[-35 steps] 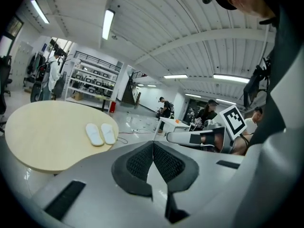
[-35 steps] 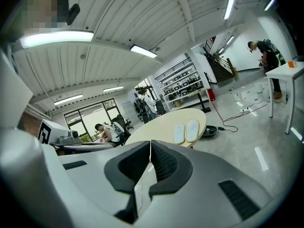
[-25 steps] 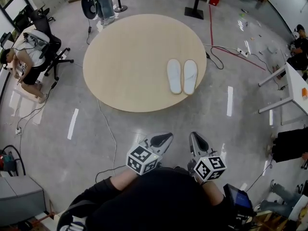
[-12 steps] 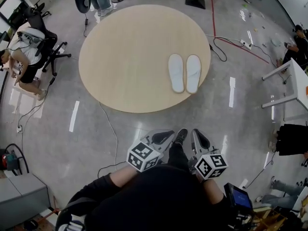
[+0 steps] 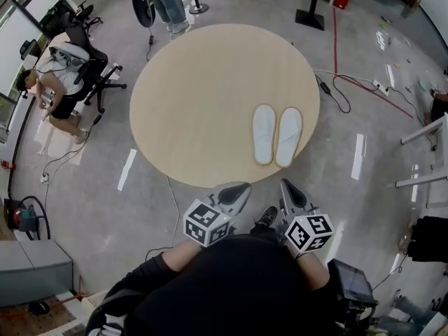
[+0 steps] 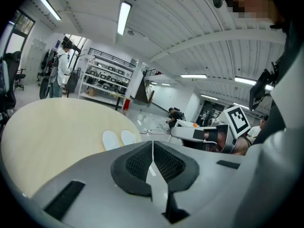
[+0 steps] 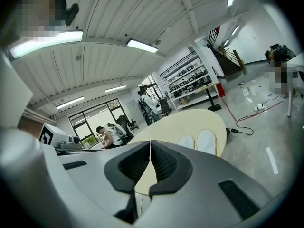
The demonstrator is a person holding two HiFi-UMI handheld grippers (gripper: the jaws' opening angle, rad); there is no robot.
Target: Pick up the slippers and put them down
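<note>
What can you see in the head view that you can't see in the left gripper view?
Only the head view: a person sitting in an office chair next to the table, a grey cabinet on the floor, and the whole round tabletop seen from above.

Only the left gripper view: ceiling lights, shelves, and the left tool close up, its jaws shut with nothing between them.

Both: the round table, the two white slippers lying side by side on it, and the right tool.
</note>
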